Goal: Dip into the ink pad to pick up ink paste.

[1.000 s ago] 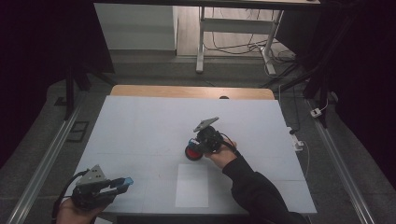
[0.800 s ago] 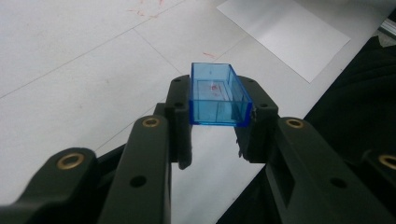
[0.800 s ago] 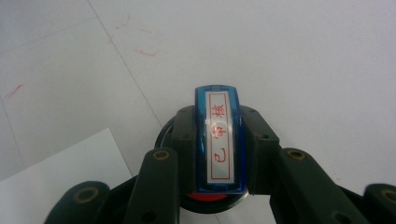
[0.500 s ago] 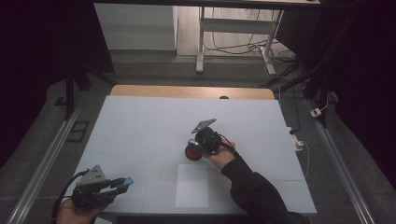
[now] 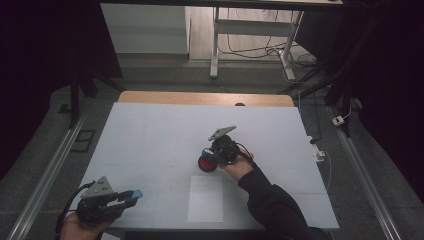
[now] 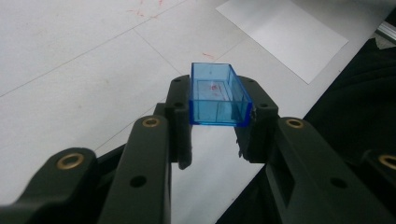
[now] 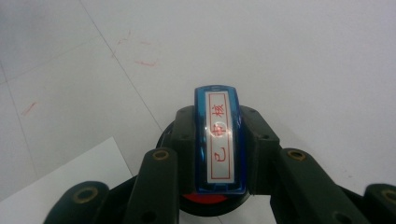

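Fingers (image 7: 184,135) of the right gripper (image 7: 218,140) clamp the light, hard, slippery stamp (image 7: 218,140) by its flanks, while left fingers (image 6: 180,112) pinch its thin brittle blue cap (image 6: 217,95).

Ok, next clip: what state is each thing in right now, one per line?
Left hand-held gripper: shut on the blue cap.
Blue cap: clear, empty, off the stamp, held above the table.
Right hand-held gripper: shut on the stamp.
Stamp: uncapped, upright on a round red ink pad.
Sheet of paper: flat on the table, no print that I can see.
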